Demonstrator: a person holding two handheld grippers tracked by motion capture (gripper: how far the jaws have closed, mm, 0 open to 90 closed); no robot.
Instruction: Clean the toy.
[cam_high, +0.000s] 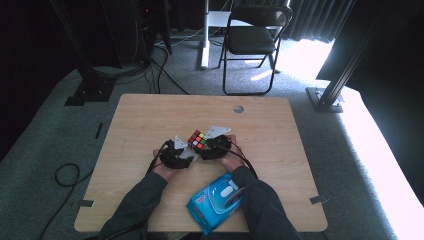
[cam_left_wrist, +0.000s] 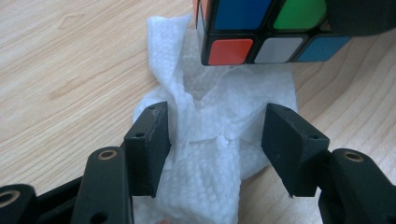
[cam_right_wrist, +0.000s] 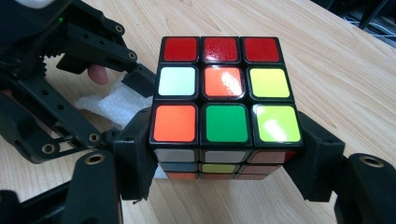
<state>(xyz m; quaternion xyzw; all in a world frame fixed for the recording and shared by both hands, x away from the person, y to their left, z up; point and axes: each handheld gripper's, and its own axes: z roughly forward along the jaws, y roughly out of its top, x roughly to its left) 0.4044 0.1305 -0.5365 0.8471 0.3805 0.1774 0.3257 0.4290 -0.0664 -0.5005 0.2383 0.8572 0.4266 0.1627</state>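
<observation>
Rubik's cube (cam_right_wrist: 225, 105) is clamped in the right gripper (cam_right_wrist: 224, 163) jaws, left gripper (cam_left_wrist: 215, 144) jaws wide around the wipe (cam_left_wrist: 210, 140)

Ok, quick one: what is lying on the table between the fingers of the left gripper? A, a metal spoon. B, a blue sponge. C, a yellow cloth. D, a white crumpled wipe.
D: in the left gripper view a white crumpled wipe lies on the table between the left gripper's spread fingers, which do not press on it.
</observation>
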